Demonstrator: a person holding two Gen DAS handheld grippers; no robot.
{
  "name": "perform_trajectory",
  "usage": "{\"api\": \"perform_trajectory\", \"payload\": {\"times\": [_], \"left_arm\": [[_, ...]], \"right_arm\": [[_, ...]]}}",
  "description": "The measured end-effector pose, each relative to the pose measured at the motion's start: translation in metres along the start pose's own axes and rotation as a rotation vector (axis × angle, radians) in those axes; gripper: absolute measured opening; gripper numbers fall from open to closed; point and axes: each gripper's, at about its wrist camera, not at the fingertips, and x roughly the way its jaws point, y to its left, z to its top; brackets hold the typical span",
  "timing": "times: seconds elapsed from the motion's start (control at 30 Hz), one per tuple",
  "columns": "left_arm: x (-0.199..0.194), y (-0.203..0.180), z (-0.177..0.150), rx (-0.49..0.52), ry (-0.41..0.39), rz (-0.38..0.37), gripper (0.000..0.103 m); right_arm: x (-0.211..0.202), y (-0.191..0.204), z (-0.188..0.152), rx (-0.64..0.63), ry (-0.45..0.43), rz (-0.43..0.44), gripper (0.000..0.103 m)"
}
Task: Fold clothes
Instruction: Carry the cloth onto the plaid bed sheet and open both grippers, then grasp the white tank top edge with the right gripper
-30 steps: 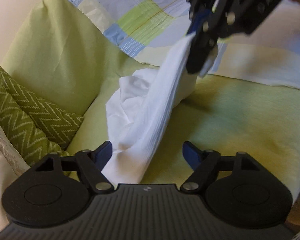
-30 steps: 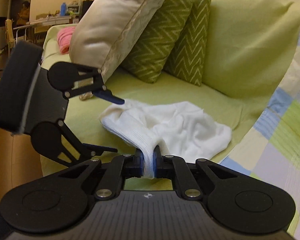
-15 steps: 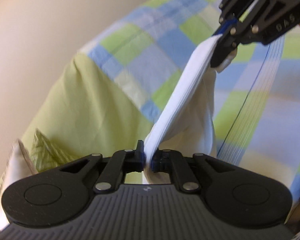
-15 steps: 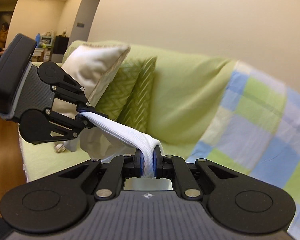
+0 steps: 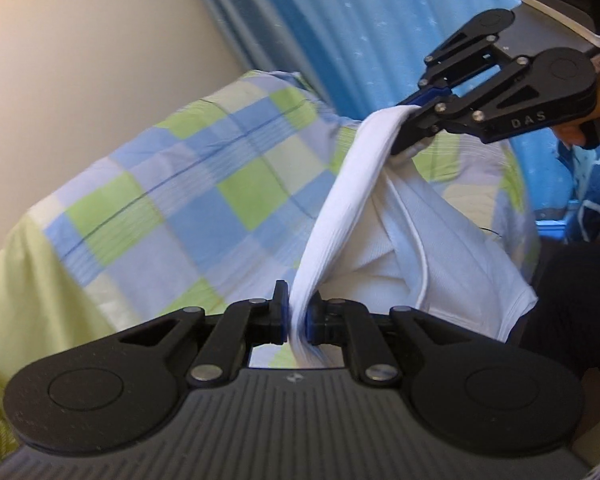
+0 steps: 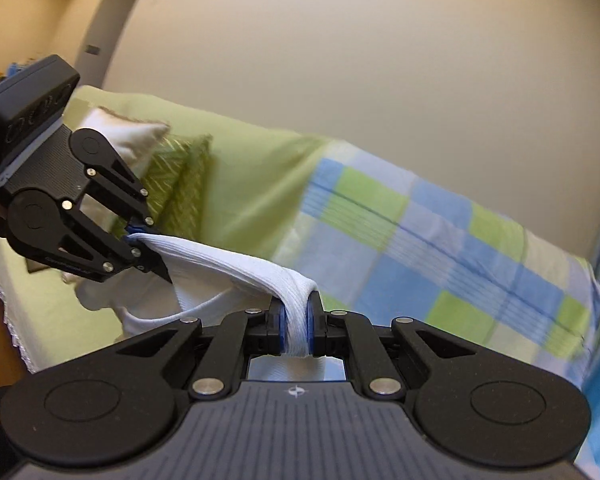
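left wrist view: left gripper (image 5: 298, 320) clamped on the ribbed hem of a white garment (image 5: 440, 240), held up in the air in front of the checked blanket (image 5: 180, 184). right gripper (image 5: 410, 120) pinches the same hem upper right, hand mostly cut off. right wrist view: right gripper (image 6: 296, 330) closed on the hem, left gripper (image 6: 148, 248) clamped at the far end; garment bottom hidden, cushions (image 6: 180, 184) blurred.

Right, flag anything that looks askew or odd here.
The white garment hangs bunched and twisted: its edge is gathered into a ropey band between the left hand-held gripper and right hand-held gripper, not spread flat. Nothing looks damaged.
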Motion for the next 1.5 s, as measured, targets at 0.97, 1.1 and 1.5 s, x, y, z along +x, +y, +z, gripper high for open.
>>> {"api": "perform_trajectory", "payload": {"times": [0.97,1.1,1.5], "left_arm": [[0.271,0.031,-0.129,-0.267,0.201,-0.194,0.053],[0.251,0.032,-0.141,-0.272,0.194,-0.193,0.06],[0.245,0.014,-0.147,0.049,0.102,-0.176,0.066]], "right_arm": [[0.115,0.081,-0.196,0.237,0.321,0.132,0.031],[0.132,0.114,-0.2,0.208,0.374,0.107,0.031],[0.105,0.073,-0.2,0.169,0.372,-0.034,0.005]]}}
